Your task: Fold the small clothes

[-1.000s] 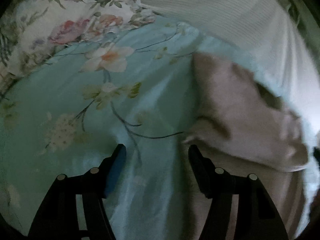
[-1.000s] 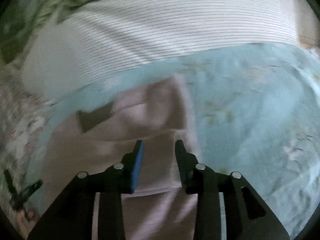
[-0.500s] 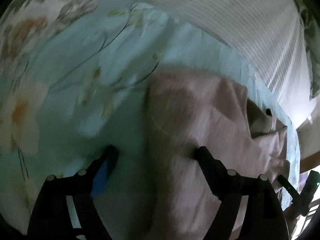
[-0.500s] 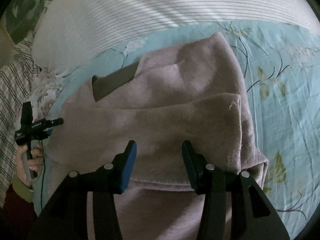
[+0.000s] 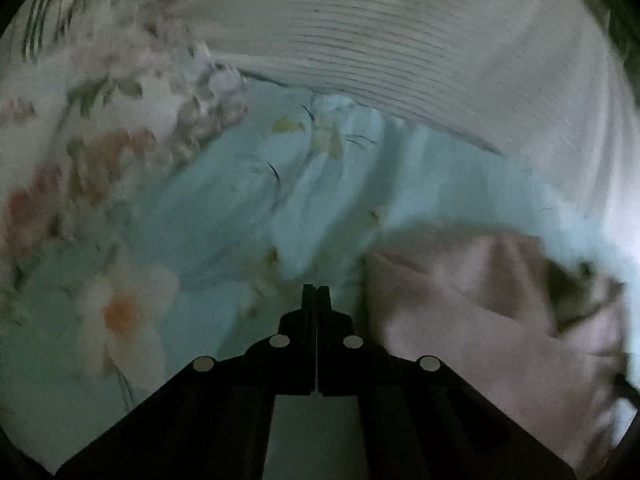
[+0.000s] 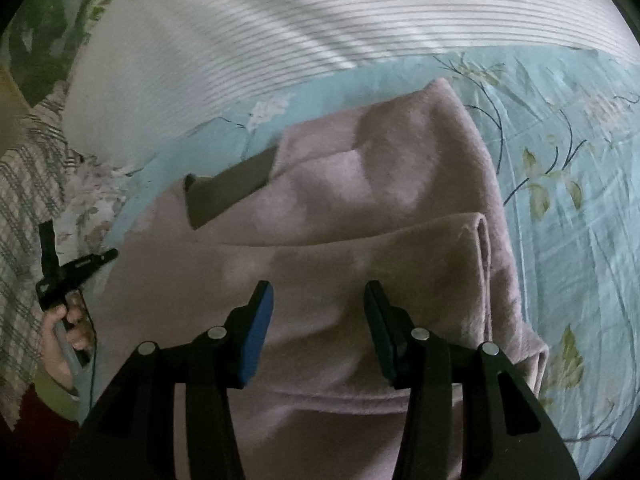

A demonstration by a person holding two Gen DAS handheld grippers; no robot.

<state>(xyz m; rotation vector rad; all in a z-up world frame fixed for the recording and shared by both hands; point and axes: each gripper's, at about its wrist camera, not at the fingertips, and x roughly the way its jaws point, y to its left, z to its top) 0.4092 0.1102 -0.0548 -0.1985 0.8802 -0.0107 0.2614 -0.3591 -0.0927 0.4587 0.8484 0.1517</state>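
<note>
Since half a second ago the left claw (image 5: 316, 289) has swung off the pink garment (image 6: 360, 240) and snapped closed; its 2 fingers now meet with nothing between them, pointing at the pale blue floral bedsheet (image 5: 224, 216), with the garment just to its right. In the right wrist view the right claw (image 6: 318, 294) hangs about half open above the garment, gripping nothing that I can see. That garment lies on the bed, partly folded, 1 layer doubled across its near half and a dark lining (image 6: 228, 188) showing at the far left corner. A striped white cover (image 6: 320, 12) lies beyond it.

Next comes another fold, I judge. To do it well, each claw should pinch 1 corner of the same edge, taking every layer of the thick cloth, then lift both together and lay the edge level so the doubled part does not slide open.
</note>
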